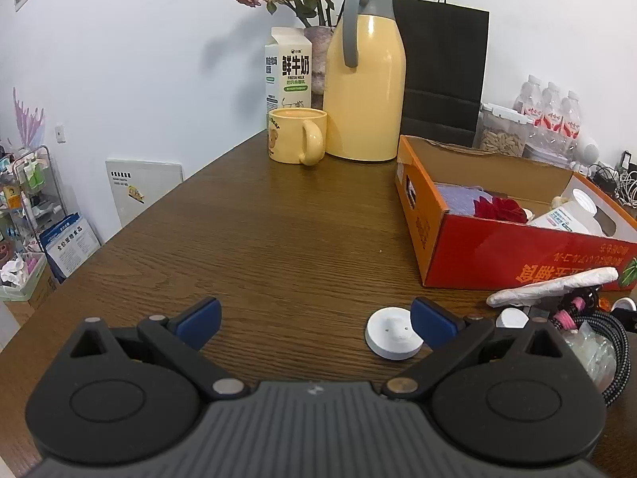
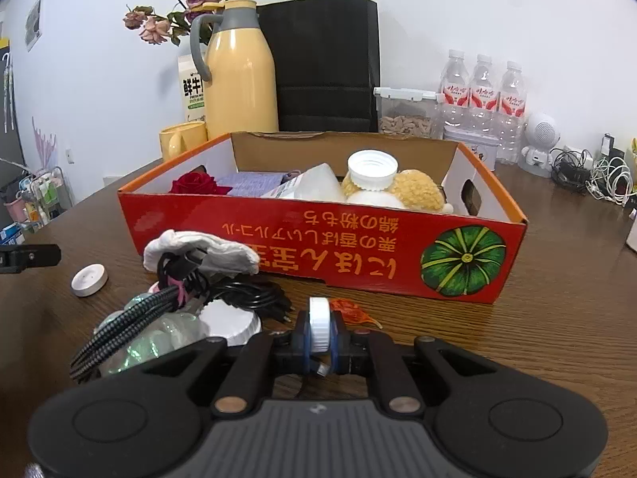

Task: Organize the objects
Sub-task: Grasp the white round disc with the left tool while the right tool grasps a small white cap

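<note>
My right gripper is shut on a small white disc, which stands on edge between the blue pads just above the wooden table. Ahead of it stands a red cardboard box holding a red rose, a white bottle and a yellow plush toy. My left gripper stands open low over the table with nothing between its fingers. A second white disc lies flat by its right finger. The same box is on its right.
A heap of braided cables, a white cloth, a white lid and an orange wrapper lie before the box. At the back stand a yellow thermos, mug, milk carton, black bag and water bottles.
</note>
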Demonstrator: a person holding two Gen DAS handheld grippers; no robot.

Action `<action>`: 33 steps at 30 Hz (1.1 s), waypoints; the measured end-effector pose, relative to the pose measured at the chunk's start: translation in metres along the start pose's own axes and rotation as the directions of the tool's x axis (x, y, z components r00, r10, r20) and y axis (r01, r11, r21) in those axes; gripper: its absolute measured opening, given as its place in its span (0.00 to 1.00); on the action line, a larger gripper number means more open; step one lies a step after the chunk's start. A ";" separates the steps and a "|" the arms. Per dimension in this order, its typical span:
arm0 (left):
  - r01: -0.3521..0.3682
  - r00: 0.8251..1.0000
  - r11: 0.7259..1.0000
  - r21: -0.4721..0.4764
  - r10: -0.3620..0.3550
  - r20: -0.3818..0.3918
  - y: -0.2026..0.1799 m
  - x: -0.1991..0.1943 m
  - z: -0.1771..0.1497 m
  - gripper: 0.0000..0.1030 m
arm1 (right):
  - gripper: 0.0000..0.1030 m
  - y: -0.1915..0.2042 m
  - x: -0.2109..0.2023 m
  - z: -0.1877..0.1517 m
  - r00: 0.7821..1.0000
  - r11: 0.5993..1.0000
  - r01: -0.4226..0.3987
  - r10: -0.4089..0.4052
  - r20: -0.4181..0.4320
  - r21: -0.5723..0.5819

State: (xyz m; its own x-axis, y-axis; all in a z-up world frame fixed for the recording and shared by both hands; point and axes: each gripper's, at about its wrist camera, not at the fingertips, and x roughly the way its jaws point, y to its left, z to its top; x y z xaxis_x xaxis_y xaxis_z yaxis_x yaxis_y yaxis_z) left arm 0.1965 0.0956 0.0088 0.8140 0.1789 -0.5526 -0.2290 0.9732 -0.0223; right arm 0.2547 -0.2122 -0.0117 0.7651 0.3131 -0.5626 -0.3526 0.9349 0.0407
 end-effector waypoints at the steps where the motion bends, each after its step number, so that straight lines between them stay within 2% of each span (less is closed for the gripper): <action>1: 0.000 1.000 1.000 0.002 0.000 -0.001 -0.001 0.000 0.000 1.00 | 0.08 -0.001 -0.002 -0.001 1.000 1.000 0.002 -0.002 0.006 -0.001; 6: -0.002 1.000 1.000 0.013 0.002 -0.013 -0.006 0.001 -0.001 1.00 | 0.08 -0.006 -0.009 -0.004 0.999 1.000 0.011 -0.011 0.032 0.003; 17: 0.025 0.996 0.998 0.060 -0.019 -0.089 -0.020 0.020 -0.008 1.00 | 0.08 -0.013 -0.016 -0.009 0.998 0.999 0.030 -0.030 0.056 0.011; 22: 0.040 0.995 0.996 0.085 -0.033 -0.091 -0.030 0.031 -0.005 1.00 | 0.08 -0.013 -0.015 -0.009 0.998 0.999 0.033 -0.033 0.059 0.011; 24: 0.046 0.994 0.994 0.095 -0.036 -0.099 -0.034 0.035 -0.004 0.94 | 0.08 -0.013 -0.015 -0.009 0.998 0.999 0.034 -0.034 0.060 0.008; 27: 0.053 0.992 0.993 0.109 -0.041 -0.117 -0.039 0.038 -0.006 0.80 | 0.08 -0.012 -0.015 -0.009 0.997 0.999 0.035 -0.036 0.061 0.009; 28: 0.060 0.992 0.992 0.111 -0.047 -0.115 -0.041 0.037 -0.006 0.72 | 0.08 -0.012 -0.015 -0.009 0.998 0.999 0.034 -0.035 0.061 0.008; 31: 0.087 0.992 0.990 0.114 -0.075 -0.103 -0.043 0.033 -0.006 0.39 | 0.08 -0.012 -0.015 -0.009 0.998 1.000 0.030 -0.031 0.063 0.007; 33: 0.082 0.992 0.990 0.116 -0.070 -0.101 -0.045 0.032 -0.006 0.39 | 0.08 -0.012 -0.015 -0.008 0.997 1.000 0.030 -0.031 0.064 0.005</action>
State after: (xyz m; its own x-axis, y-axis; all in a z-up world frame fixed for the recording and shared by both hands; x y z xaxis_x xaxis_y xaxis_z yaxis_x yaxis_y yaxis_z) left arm 0.2297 0.0567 -0.0132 0.7701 0.0944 -0.6309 -0.0980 0.9948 0.0292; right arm 0.2432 -0.2293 -0.0111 0.8083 0.2944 -0.5098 -0.3263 0.9448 0.0282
